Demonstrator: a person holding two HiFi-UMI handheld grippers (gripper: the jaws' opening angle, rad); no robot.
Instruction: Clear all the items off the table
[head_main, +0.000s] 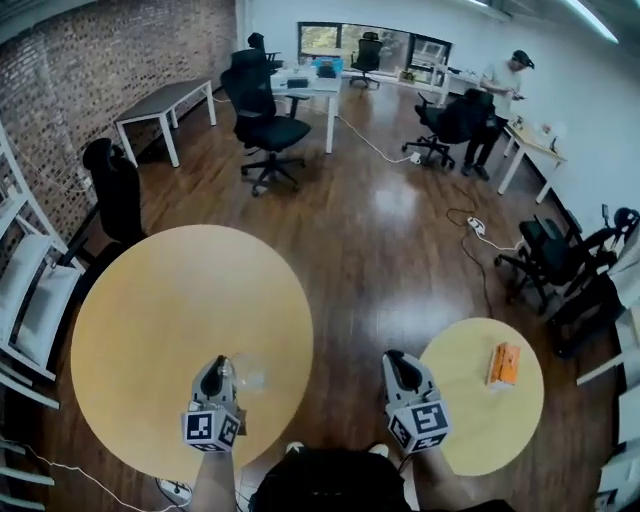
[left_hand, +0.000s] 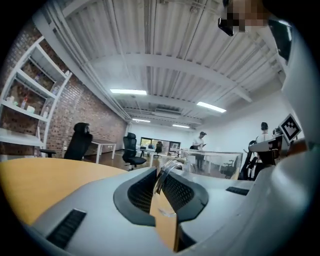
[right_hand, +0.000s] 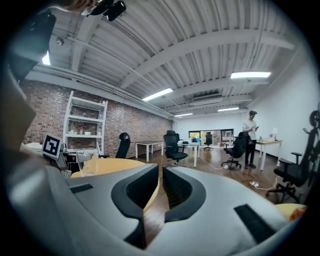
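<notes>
Two grippers sit low centre. Left gripper (head_main: 219, 364) pinches the rim of a clear glass (head_main: 248, 376), faint over the big round table (head_main: 150, 330). Right gripper (head_main: 396, 358) is closed, empty. Orange pack (head_main: 503, 364) lies on the small table (head_main: 460, 420) at lower right, label unreadable.

left hand-held gripper (head_main: 216, 370): holding clear cup (head_main: 246, 376) over large table (head_main: 150, 320) | orange packet (head_main: 503, 364): on small table (head_main: 470, 430)
</notes>
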